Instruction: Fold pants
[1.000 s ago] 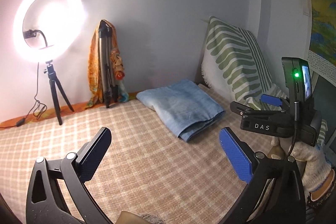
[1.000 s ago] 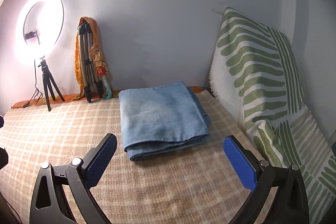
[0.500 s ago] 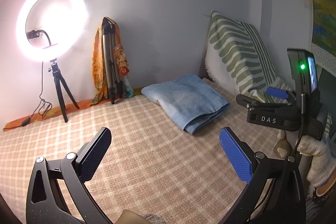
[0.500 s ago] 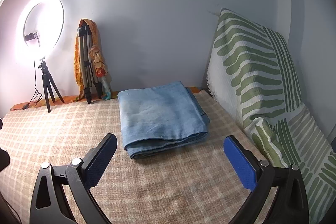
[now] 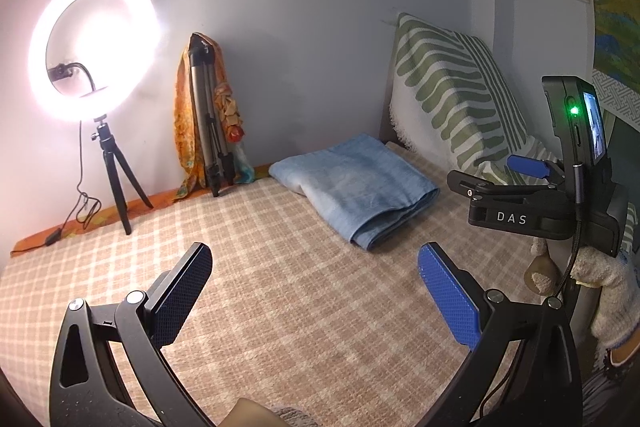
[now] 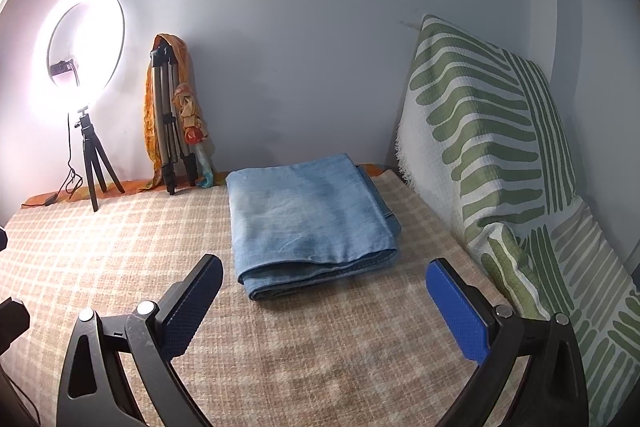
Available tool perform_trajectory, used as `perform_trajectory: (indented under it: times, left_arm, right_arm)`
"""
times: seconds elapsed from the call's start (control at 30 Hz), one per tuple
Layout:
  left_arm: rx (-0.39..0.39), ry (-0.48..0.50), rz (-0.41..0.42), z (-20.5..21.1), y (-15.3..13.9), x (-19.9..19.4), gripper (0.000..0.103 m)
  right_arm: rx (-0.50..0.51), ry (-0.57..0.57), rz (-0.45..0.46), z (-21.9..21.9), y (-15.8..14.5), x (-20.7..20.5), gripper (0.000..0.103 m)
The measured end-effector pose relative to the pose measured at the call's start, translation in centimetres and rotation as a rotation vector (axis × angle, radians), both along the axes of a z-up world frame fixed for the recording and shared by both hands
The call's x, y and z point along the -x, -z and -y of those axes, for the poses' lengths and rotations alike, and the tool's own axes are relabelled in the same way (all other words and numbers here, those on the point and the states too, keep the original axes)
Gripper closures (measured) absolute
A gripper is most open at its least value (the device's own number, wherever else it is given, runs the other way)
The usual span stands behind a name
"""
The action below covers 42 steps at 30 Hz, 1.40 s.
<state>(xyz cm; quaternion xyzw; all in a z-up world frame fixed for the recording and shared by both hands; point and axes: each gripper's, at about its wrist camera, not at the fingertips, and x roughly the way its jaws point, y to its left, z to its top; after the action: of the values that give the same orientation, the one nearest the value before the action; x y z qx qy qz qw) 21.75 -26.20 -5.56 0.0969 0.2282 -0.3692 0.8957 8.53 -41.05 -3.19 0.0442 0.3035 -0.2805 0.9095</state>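
While you are holding both tools above the checked bedspread (image 6: 120, 251), the pants (image 6: 308, 219) are lying folded into a blue denim rectangle at the centre of the right wrist frame, resting flat on the spread with the rounded fold facing you. Your right gripper (image 6: 324, 299) is hovering just short of that fold, its fingers spread wide apart and gripping nothing. Your left gripper (image 5: 316, 291) is likewise standing with fingers wide apart and empty (the pants (image 5: 356, 187) are sitting well beyond it, right of centre in that frame). At the right edge of the left wrist frame, your gloved right hand (image 5: 612, 287) is showing. A ring light (image 6: 80, 55) is glowing at upper left, a folded tripod (image 6: 166, 123) is leaning against the wall beside it, and a green-striped pillow (image 6: 480, 135) is propped at right.
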Motion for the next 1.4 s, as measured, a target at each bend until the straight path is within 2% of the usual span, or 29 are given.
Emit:
perform_trajectory:
  times: [1.4]
  left_arm:
    - [-0.001, 0.006, -0.008, -0.09, -0.19, 0.21, 0.001]
  right_arm:
    - [-0.006, -0.024, -0.013, -0.88, 0.3, -0.61, 0.0]
